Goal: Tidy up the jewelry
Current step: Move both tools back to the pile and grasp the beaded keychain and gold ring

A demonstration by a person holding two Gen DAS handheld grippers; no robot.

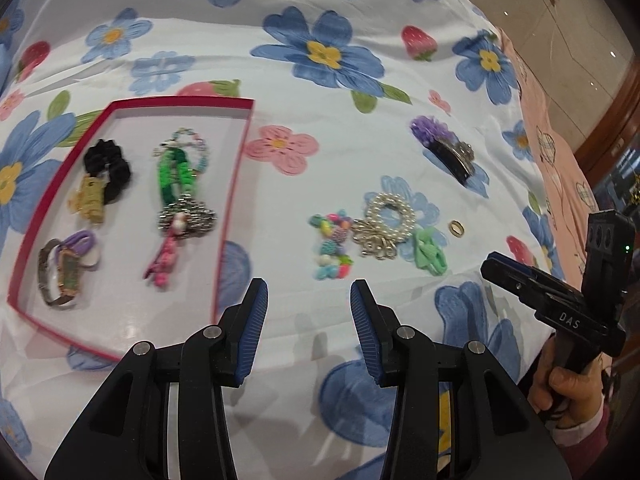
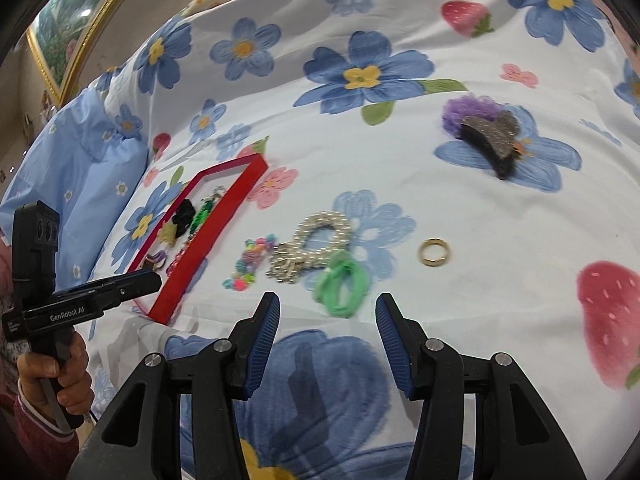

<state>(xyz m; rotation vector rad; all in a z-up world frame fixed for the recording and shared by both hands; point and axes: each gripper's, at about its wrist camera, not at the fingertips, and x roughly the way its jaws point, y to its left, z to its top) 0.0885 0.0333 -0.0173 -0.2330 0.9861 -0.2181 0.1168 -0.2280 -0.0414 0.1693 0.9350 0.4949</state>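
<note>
A red-rimmed tray (image 1: 236, 168) (image 2: 224, 220) lies on the flowered cloth and holds a black scrunchie (image 1: 110, 170), a green bead chain (image 1: 176, 176), a watch (image 1: 60, 276) and other pieces. Loose on the cloth lie a colourful bead bracelet (image 1: 332, 246) (image 2: 250, 262), a pearl bracelet (image 1: 390, 212) (image 2: 322, 228), a green hair tie (image 1: 430, 254) (image 2: 342, 284), a gold ring (image 1: 457, 228) (image 2: 434, 252) and a purple hair clip (image 1: 444, 140) (image 2: 484, 128). My left gripper (image 1: 308, 308) is open and empty, just before the bead bracelet. My right gripper (image 2: 327, 320) is open and empty, just before the green tie.
The flowered cloth (image 1: 320, 52) covers a soft surface that drops off at the right beside a pink cloth (image 1: 556, 152). A light blue pillow (image 2: 76, 160) lies to the left of the tray. A gold-framed picture (image 2: 68, 24) stands at the far left.
</note>
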